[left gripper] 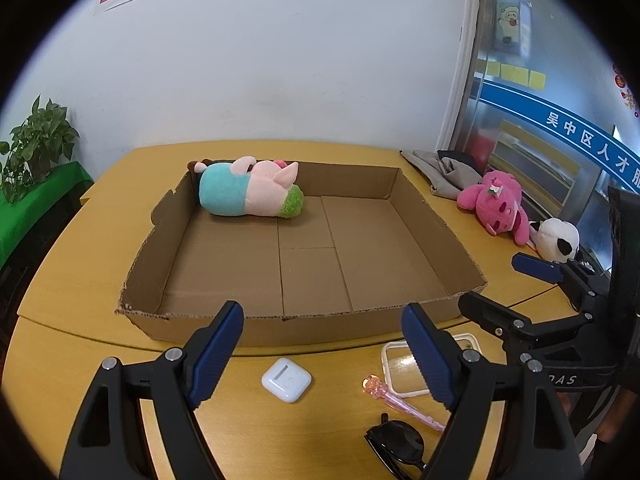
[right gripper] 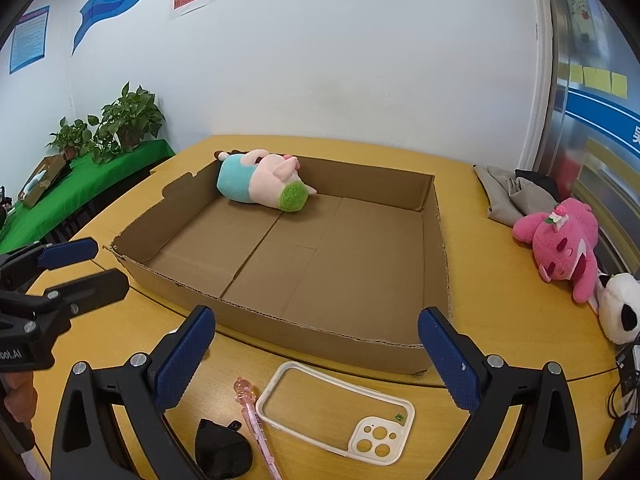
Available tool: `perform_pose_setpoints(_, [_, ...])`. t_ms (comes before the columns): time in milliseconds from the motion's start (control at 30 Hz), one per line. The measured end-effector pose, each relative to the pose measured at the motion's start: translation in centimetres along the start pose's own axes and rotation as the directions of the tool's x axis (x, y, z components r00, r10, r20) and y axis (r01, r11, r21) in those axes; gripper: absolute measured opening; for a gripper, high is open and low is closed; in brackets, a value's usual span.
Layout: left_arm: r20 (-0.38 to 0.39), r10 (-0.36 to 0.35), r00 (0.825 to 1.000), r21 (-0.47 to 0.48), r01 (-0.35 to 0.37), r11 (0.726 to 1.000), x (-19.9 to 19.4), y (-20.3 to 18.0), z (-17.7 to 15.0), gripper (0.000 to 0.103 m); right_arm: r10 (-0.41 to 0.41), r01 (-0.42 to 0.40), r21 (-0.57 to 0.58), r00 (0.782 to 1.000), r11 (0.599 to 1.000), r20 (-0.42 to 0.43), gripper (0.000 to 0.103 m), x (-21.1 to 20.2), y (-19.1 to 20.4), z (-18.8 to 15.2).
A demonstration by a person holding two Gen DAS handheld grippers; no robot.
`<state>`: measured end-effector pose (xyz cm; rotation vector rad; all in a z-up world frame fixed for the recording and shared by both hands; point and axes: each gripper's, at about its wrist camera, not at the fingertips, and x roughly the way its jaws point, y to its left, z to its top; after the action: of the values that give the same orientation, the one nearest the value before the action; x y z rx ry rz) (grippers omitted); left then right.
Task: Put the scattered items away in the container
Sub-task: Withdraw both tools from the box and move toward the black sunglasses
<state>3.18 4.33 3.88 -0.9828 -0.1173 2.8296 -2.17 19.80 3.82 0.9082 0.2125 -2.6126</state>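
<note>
A shallow cardboard box (left gripper: 424,216) (right gripper: 434,240) lies on the wooden table with a pink and teal plush pig (left gripper: 248,188) (right gripper: 260,182) in its far left corner. In front of the box lie a white earbud case (left gripper: 286,379), a clear phone case (right gripper: 340,412) (left gripper: 400,368), a pink pen (right gripper: 254,420) (left gripper: 400,402) and black sunglasses (left gripper: 396,446) (right gripper: 222,450). My left gripper (left gripper: 324,356) is open and empty above the earbud case. My right gripper (right gripper: 316,360) is open and empty above the phone case.
A pink plush bear (left gripper: 496,204) (right gripper: 564,240) and a panda plush (left gripper: 558,240) (right gripper: 622,308) lie at the table's right edge, with a grey cloth (left gripper: 440,172) (right gripper: 512,192) behind them. Potted plants (right gripper: 124,120) stand on a green table to the left.
</note>
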Motion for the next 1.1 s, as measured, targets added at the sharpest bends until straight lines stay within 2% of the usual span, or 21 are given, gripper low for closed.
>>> perform_pose_setpoints(67, [-0.006, 0.016, 1.0, 0.009, -0.016, 1.0, 0.9, 0.8, 0.7, 0.081, -0.008, 0.008, 0.008, 1.0, 1.0, -0.004, 0.103, 0.6, -0.3, 0.2])
perform_pose_setpoints(167, [-0.064, 0.066, 0.996, 0.002, -0.066, 0.998, 4.2, 3.2, 1.5, 0.081, -0.007, 0.007, 0.019, 1.0, 1.0, -0.008, 0.103, 2.2, -0.9, 1.0])
perform_pose_setpoints(267, [-0.151, 0.055, 0.987, -0.068, -0.066, 0.996, 8.2, 6.2, 1.2, 0.081, 0.0, 0.001, 0.042, 1.0, 0.999, -0.025, 0.103, 5.3, -1.6, 1.6])
perform_pose_setpoints(333, [-0.194, 0.053, 0.979, -0.089, -0.072, 0.993, 10.5, 7.5, 0.5, 0.081, -0.024, 0.028, 0.047, 0.997, 0.999, -0.079, 0.103, 8.1, -2.1, 1.4])
perform_pose_setpoints(400, [-0.249, 0.078, 0.965, -0.049, -0.093, 0.995, 12.3, 7.6, -0.7, 0.08, -0.06, 0.065, 0.031, 0.988, 0.997, -0.14, 0.102, 10.2, -2.4, 0.7])
perform_pose_setpoints(433, [-0.253, 0.079, 0.964, -0.03, -0.09, 0.996, 12.5, 7.4, -1.2, 0.08, -0.062, 0.068, 0.031, 0.985, 0.997, -0.16, 0.102, 10.8, -2.6, 0.2])
perform_pose_setpoints(533, [-0.242, 0.055, 0.969, -0.061, -0.072, 0.996, 11.9, 7.5, -2.0, 0.08, -0.02, 0.037, 0.095, 0.985, 0.995, -0.169, 0.102, 11.0, -3.8, -0.8])
perform_pose_setpoints(700, [-0.248, 0.044, 0.968, -0.068, -0.063, 0.996, 10.3, 6.7, -3.0, 0.08, -0.032, 0.045, 0.084, 0.987, 0.995, -0.158, 0.102, 9.7, -5.0, -2.0])
perform_pose_setpoints(867, [-0.235, 0.074, 0.969, -0.048, -0.087, 0.995, 9.0, 5.9, -3.3, 0.081, -0.017, 0.033, 0.093, 0.986, 0.995, -0.168, 0.102, 8.1, -5.7, -3.1])
perform_pose_setpoints(933, [-0.21, 0.08, 0.974, -0.042, -0.091, 0.995, 7.8, 5.7, -3.2, 0.081, 0.015, 0.002, 0.101, 0.987, 0.995, -0.159, 0.102, 7.2, -6.0, -3.5])
perform_pose_setpoints(1100, [-0.156, 0.009, 0.988, -0.054, -0.018, 0.998, 3.1, 4.3, -3.9, 0.081, 0.119, -0.109, 0.098, 0.988, 0.989, -0.096, 0.103, 2.0, -5.7, -4.9])
